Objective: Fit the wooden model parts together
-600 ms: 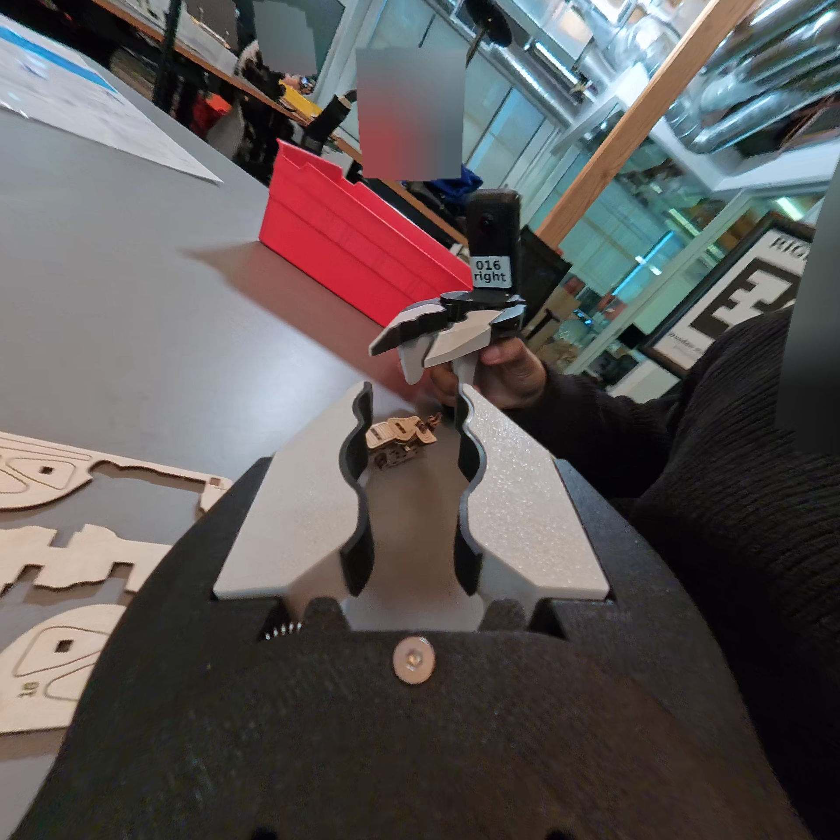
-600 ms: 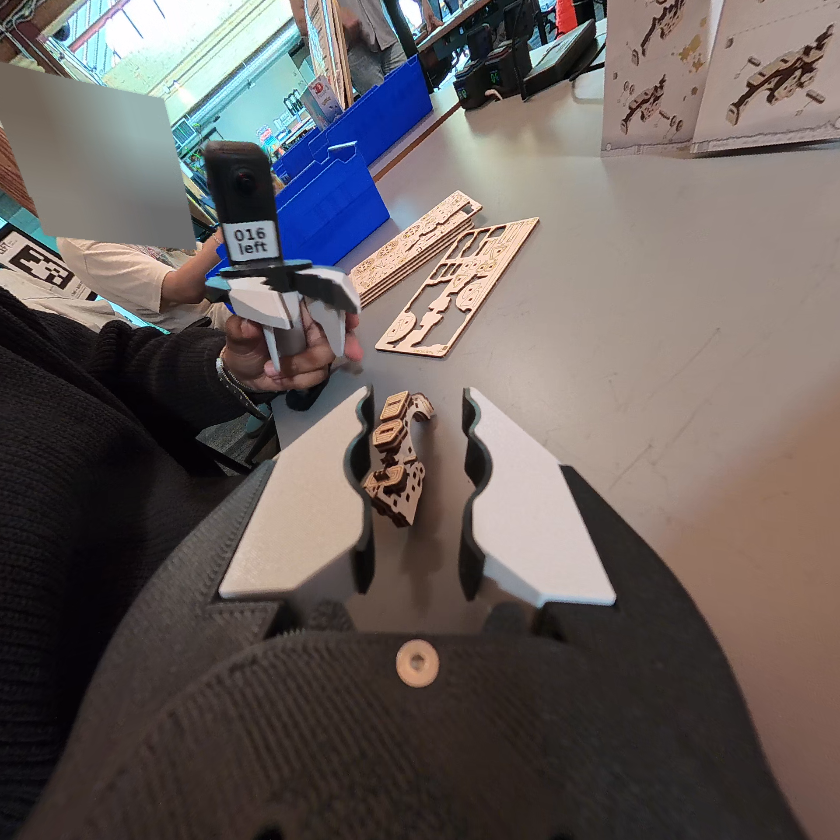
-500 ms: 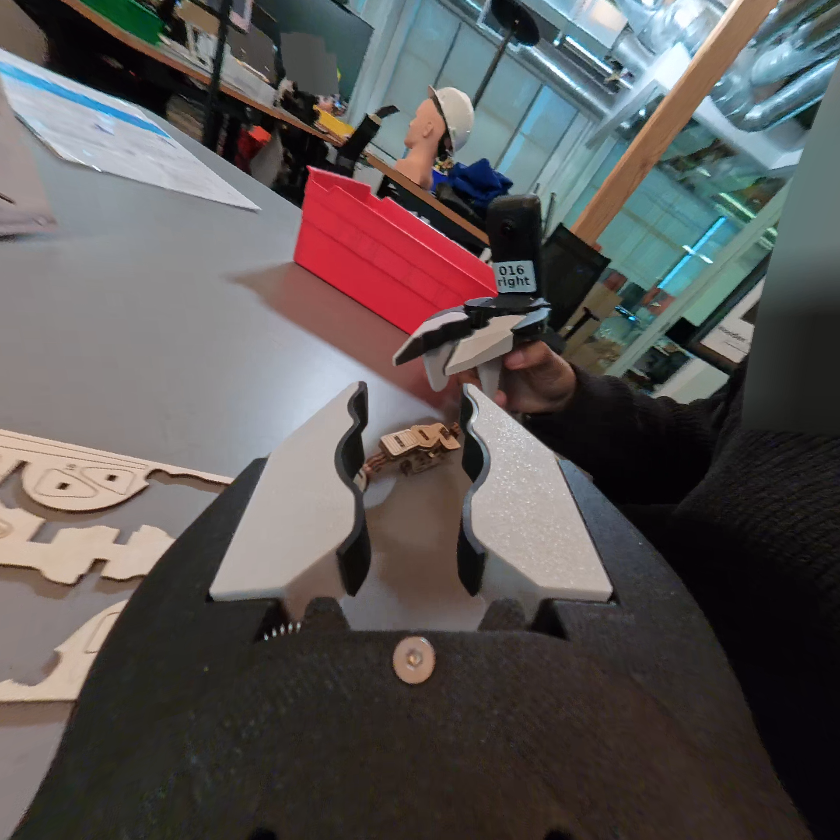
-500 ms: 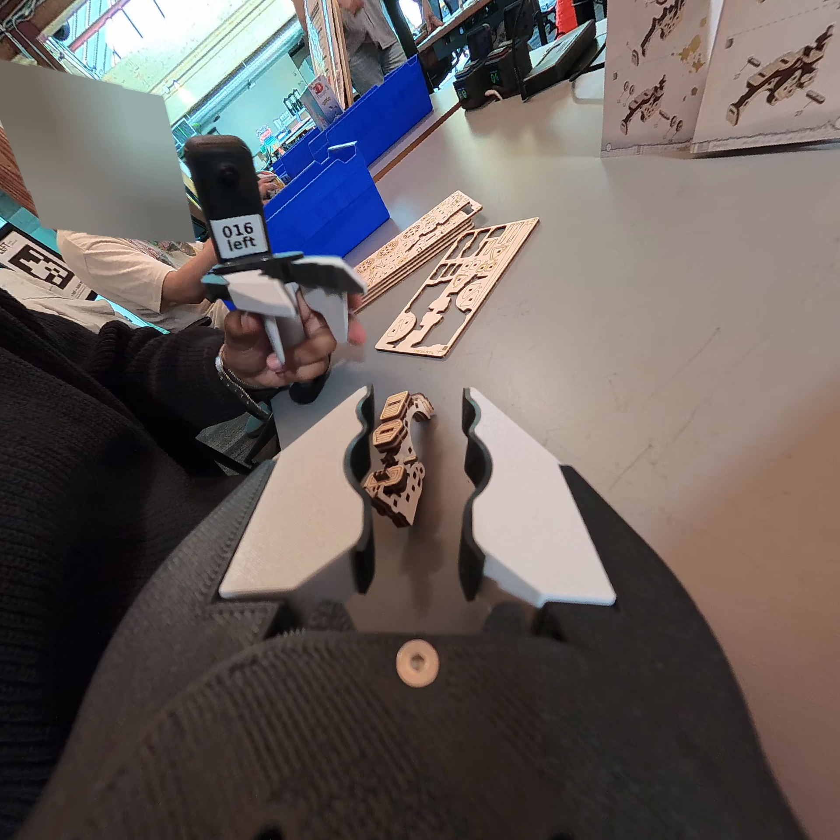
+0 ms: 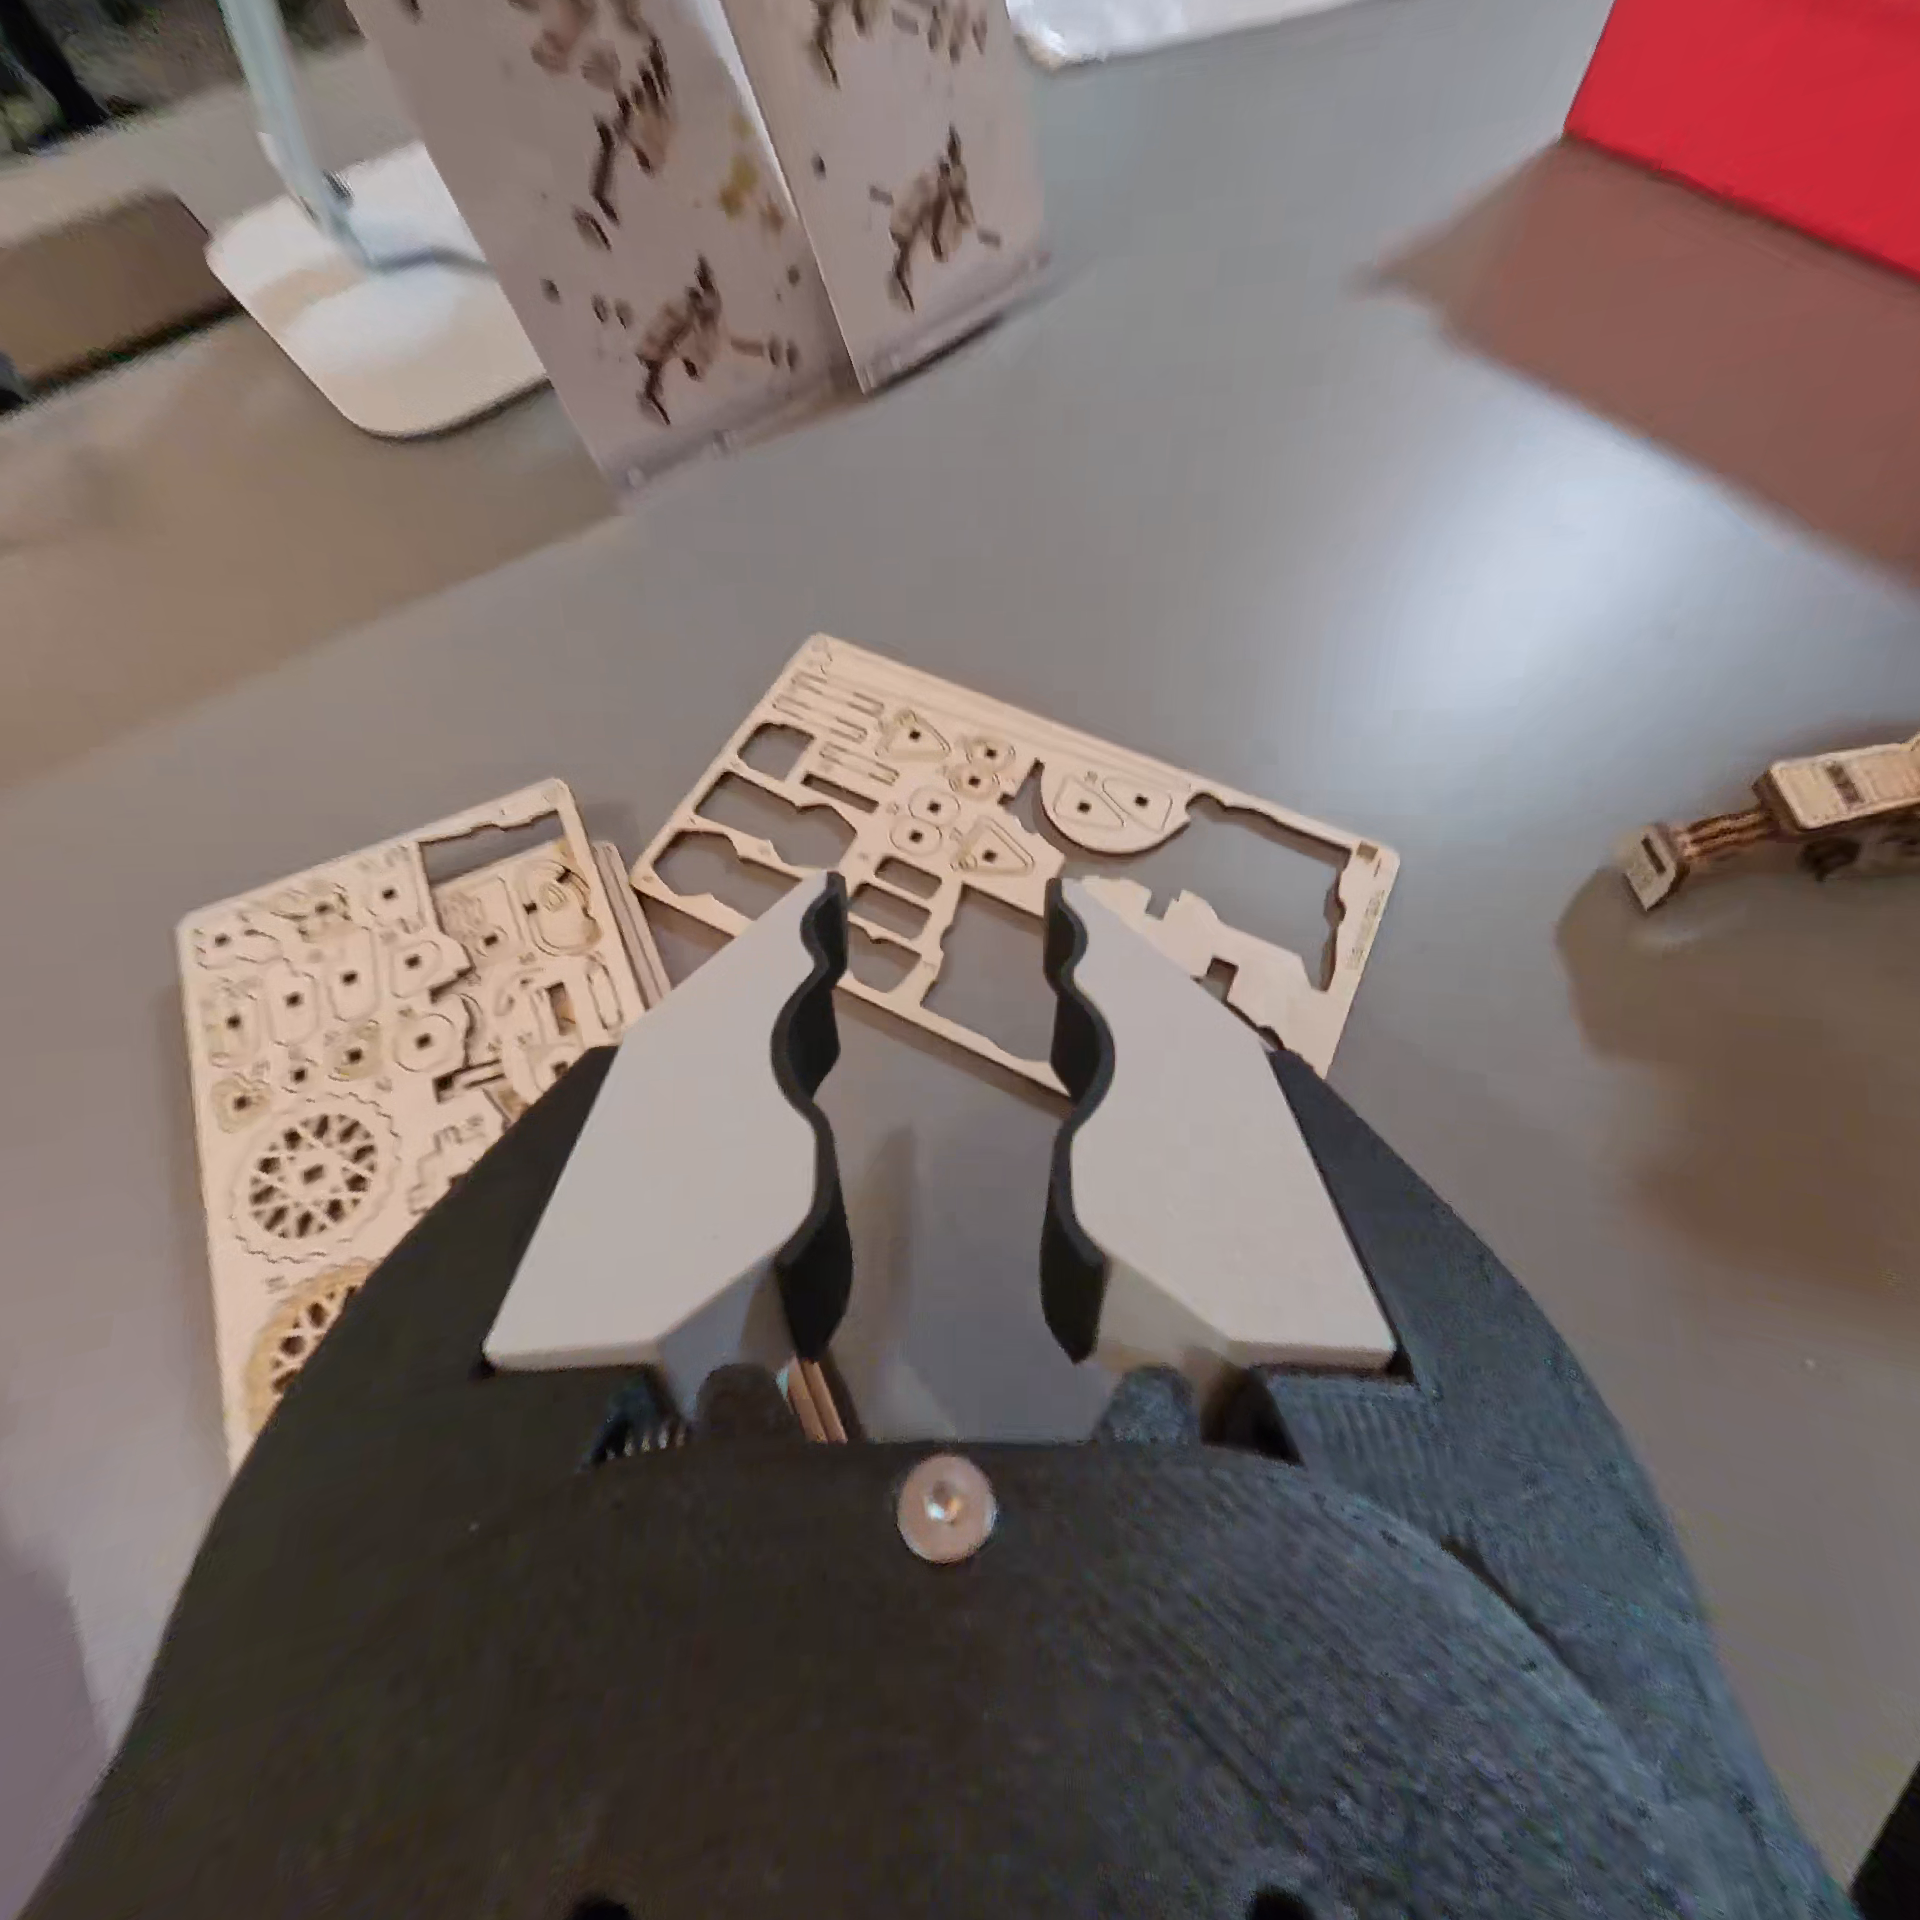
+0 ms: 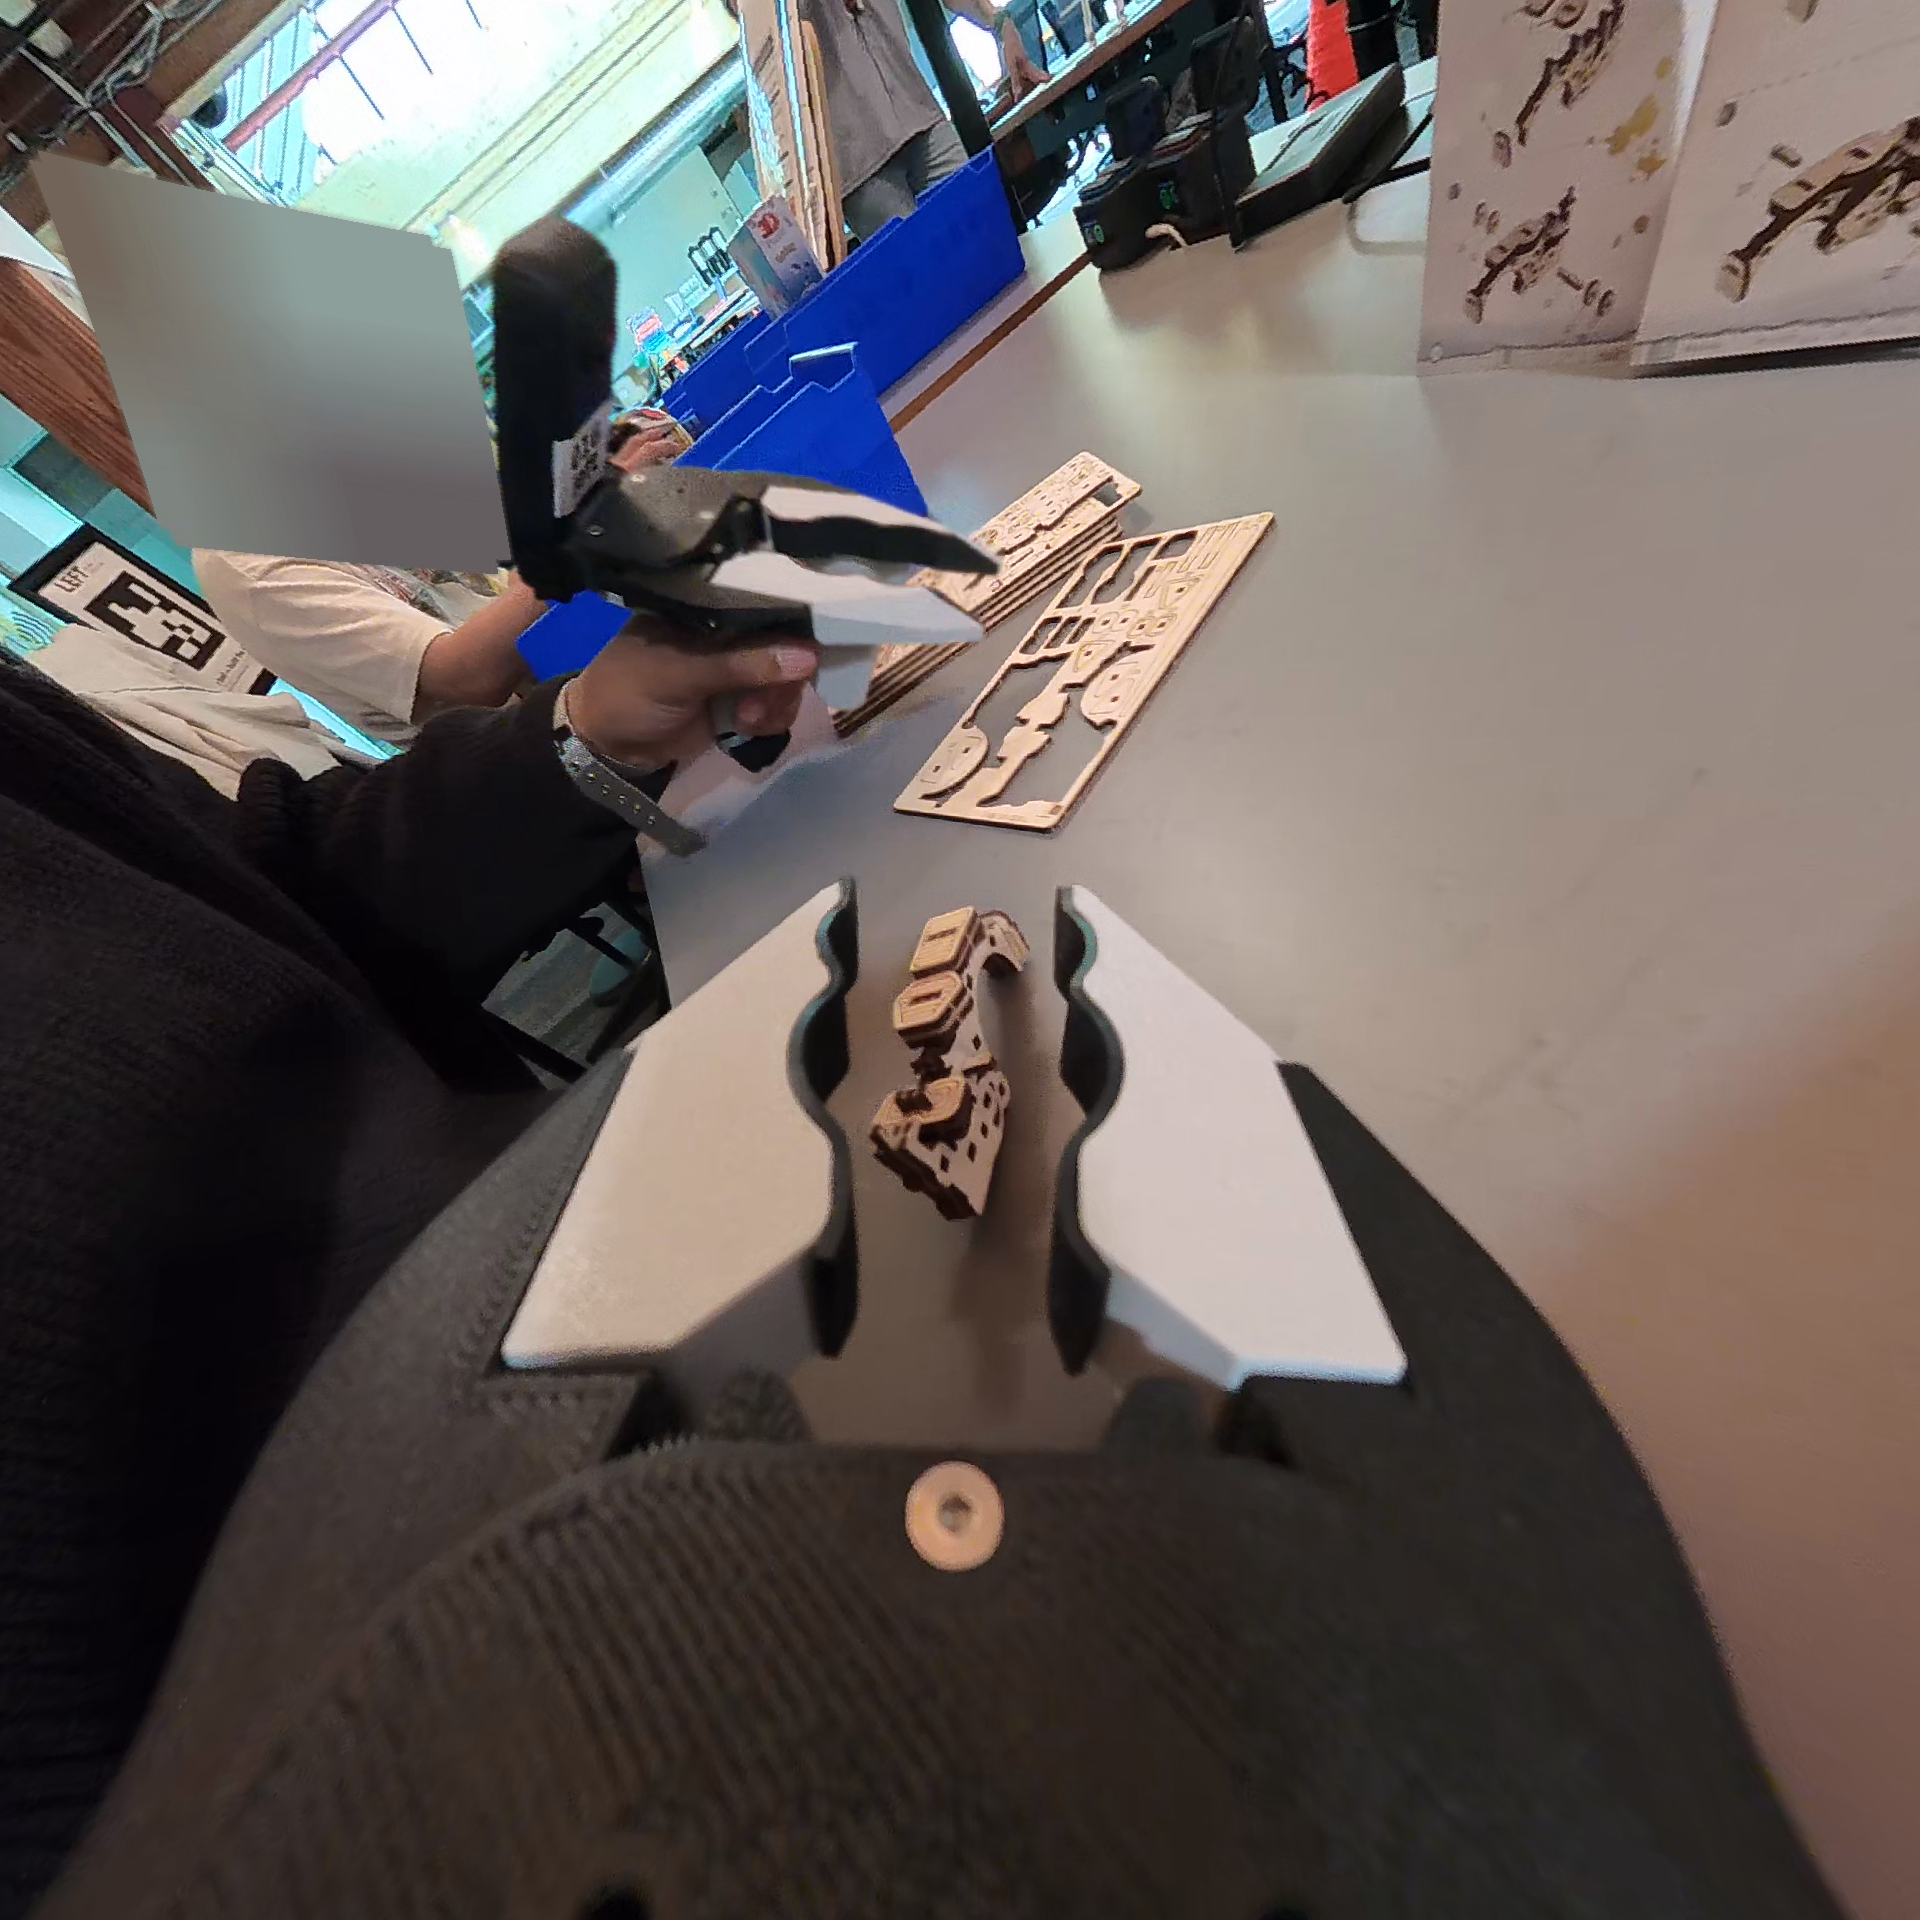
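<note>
A partly built wooden model (image 6: 951, 1070) lies on the grey table between my right gripper's open fingers, not gripped; it also shows at the right edge of the left wrist view (image 5: 1787, 821). My right gripper (image 6: 956, 904) is open and empty around it. My left gripper (image 5: 940, 914) is open and empty, held above a punched-out wooden parts sheet (image 5: 1049, 831), with a stack of fuller sheets (image 5: 384, 997) to its left. In the right wrist view the left gripper (image 6: 966, 592) hovers over the sheets (image 6: 1101, 665).
Standing instruction sheets (image 5: 727, 197) with model pictures are at the back, beside a white stand base (image 5: 384, 343). A red bin (image 5: 1766, 114) is at the back right. Blue bins (image 6: 831, 416) stand beyond the table's left edge. A sleeved arm (image 6: 312, 883) is on the left. Some 20 cm of space lies between my two pairs of fingers.
My left gripper has swung away from the model and the right gripper, and now points down at the wooden sheets. The right gripper and the model have not moved.
</note>
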`<state>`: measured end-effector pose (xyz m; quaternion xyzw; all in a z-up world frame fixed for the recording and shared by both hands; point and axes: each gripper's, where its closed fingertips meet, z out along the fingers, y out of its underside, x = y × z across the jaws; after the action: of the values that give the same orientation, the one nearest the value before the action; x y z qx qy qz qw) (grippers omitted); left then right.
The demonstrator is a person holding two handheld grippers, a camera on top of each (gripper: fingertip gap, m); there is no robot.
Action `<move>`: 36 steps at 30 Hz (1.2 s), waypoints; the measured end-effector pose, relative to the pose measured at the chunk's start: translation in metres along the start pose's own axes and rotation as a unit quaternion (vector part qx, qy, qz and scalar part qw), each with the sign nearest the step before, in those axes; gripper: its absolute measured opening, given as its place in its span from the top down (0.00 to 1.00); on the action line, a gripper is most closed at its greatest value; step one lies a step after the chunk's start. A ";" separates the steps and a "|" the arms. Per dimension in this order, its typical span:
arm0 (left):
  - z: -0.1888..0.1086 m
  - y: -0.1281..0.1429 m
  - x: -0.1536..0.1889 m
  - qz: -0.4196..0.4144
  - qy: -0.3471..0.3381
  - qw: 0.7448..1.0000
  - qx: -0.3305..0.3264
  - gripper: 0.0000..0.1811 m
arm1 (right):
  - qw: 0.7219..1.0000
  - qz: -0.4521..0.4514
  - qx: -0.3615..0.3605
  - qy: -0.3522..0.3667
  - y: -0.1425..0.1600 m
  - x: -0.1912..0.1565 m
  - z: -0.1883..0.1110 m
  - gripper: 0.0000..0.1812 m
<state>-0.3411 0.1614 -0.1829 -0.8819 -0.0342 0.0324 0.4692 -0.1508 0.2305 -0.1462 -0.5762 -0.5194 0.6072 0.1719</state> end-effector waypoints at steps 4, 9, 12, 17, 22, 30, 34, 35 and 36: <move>0.011 0.022 0.002 0.003 0.002 0.999 -0.054 0.81 | 1.000 -0.002 -0.003 -0.005 0.001 -0.004 0.002 0.79; 0.015 0.032 0.009 0.015 0.011 0.996 -0.085 0.83 | 1.000 -0.001 -0.004 -0.009 0.002 -0.006 0.003 0.79; 0.013 0.034 0.013 0.013 0.021 0.995 -0.096 0.86 | 1.000 0.000 -0.003 -0.011 0.002 -0.007 0.003 0.80; 0.005 0.040 0.021 0.027 0.042 0.991 -0.126 0.91 | 1.000 0.002 -0.001 -0.011 0.001 -0.006 0.002 0.80; 0.003 0.035 0.011 0.027 0.014 0.993 -0.113 0.85 | 1.000 0.007 0.003 -0.013 0.000 -0.006 0.002 0.80; 0.012 0.036 0.016 0.023 0.028 0.995 -0.094 0.84 | 1.000 0.013 0.004 -0.015 0.000 -0.006 0.002 0.80; 0.011 0.037 0.021 0.019 0.049 0.994 -0.098 0.97 | 1.000 0.016 0.006 -0.016 -0.001 -0.006 0.002 0.80; 0.011 0.037 0.021 0.019 0.050 0.994 -0.098 0.97 | 1.000 0.017 0.006 -0.017 -0.001 -0.006 0.002 0.80; 0.010 0.037 0.021 0.021 0.051 0.994 -0.098 0.97 | 1.000 0.017 0.007 -0.017 -0.001 -0.006 0.002 0.80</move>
<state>-0.3197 0.1512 -0.2199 -0.9247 0.0054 -0.0067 0.3806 -0.1514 0.2253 -0.1424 -0.5735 -0.5080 0.6234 0.1566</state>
